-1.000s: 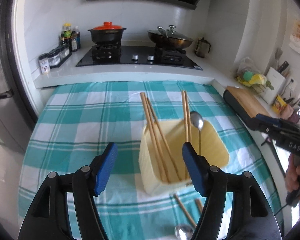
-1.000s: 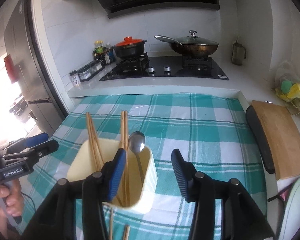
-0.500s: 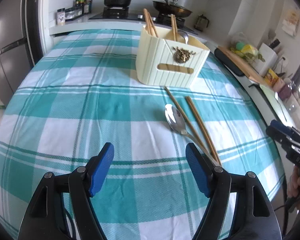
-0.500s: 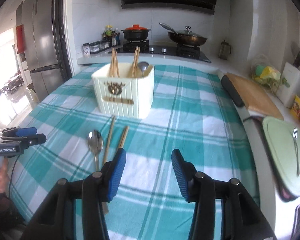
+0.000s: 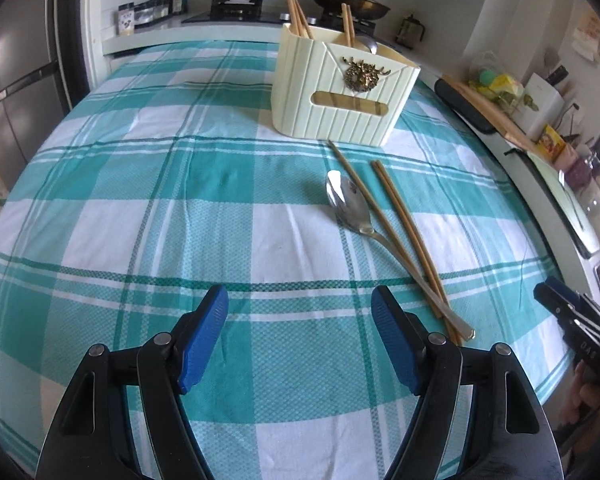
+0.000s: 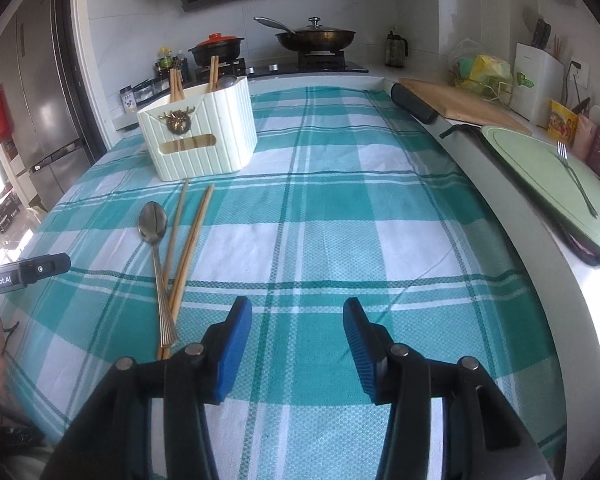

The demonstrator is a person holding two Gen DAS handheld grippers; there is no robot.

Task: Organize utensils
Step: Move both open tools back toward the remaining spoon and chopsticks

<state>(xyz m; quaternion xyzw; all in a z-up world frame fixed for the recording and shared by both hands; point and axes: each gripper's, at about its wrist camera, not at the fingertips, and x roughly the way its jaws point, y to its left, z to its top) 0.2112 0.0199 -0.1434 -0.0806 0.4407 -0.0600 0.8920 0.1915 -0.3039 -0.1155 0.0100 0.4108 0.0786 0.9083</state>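
Left gripper (image 5: 300,338): jaws spread, holding nothing, above the near edge of the checked tablecloth (image 5: 140,216)
Right gripper (image 6: 297,338): jaws spread, holding nothing, also over the near edge
Spoon (image 6: 155,236): flat on the cloth, bowl pointing toward the far edge
Loose chopsticks (image 6: 188,240): pair lying just beside the spoon, one crossing its handle
Cream utensil holder (image 6: 198,136): upright toward the far edge, containing chopsticks and a spoon
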